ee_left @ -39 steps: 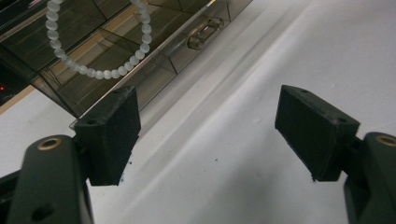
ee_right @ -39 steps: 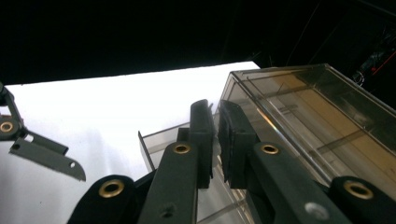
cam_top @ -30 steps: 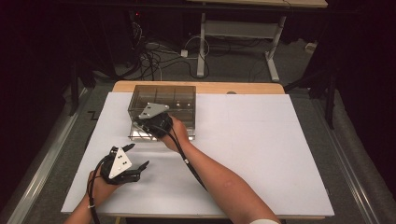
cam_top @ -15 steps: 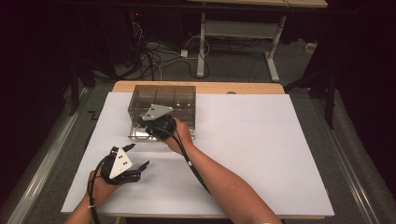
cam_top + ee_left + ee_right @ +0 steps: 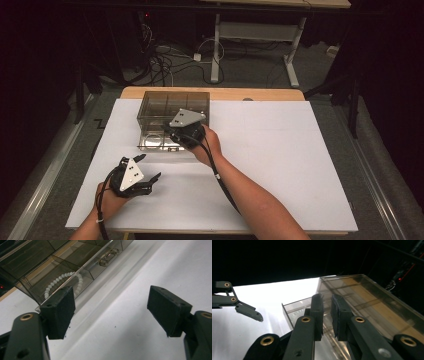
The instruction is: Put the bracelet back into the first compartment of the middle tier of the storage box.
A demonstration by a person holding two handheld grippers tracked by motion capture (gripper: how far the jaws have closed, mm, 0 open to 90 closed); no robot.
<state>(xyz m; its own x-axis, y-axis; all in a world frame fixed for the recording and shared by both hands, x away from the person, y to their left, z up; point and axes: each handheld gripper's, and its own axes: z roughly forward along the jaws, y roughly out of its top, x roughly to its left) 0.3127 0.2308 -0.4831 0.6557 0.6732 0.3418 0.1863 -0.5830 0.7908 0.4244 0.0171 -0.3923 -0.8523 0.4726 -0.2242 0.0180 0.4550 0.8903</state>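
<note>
- The right gripper (image 5: 172,136) hangs over the near left part of the smoky plastic organizer box (image 5: 172,105). Its jaws have just been opening a little; a narrow gap shows between the pads (image 5: 319,315) and nothing is between them.
- Just past and below those jaws, a drawer (image 5: 294,308) stands pulled out of the box front, toward the person.
- The left gripper (image 5: 142,172) rests low on the white table sheet (image 5: 280,165), nearer the person and well apart from the right one, jaws spread wide and holding nothing.
- Ahead of the left gripper's jaws lies the box front; a string of white beads (image 5: 63,281) sits in a near compartment, and a small clear handle (image 5: 108,257) shows further along.
- Judgement: the drawer looks already drawn open and released. What seems left is to reach in for the beads, or otherwise deal with them, and shut the drawer; neither has begun.
</note>
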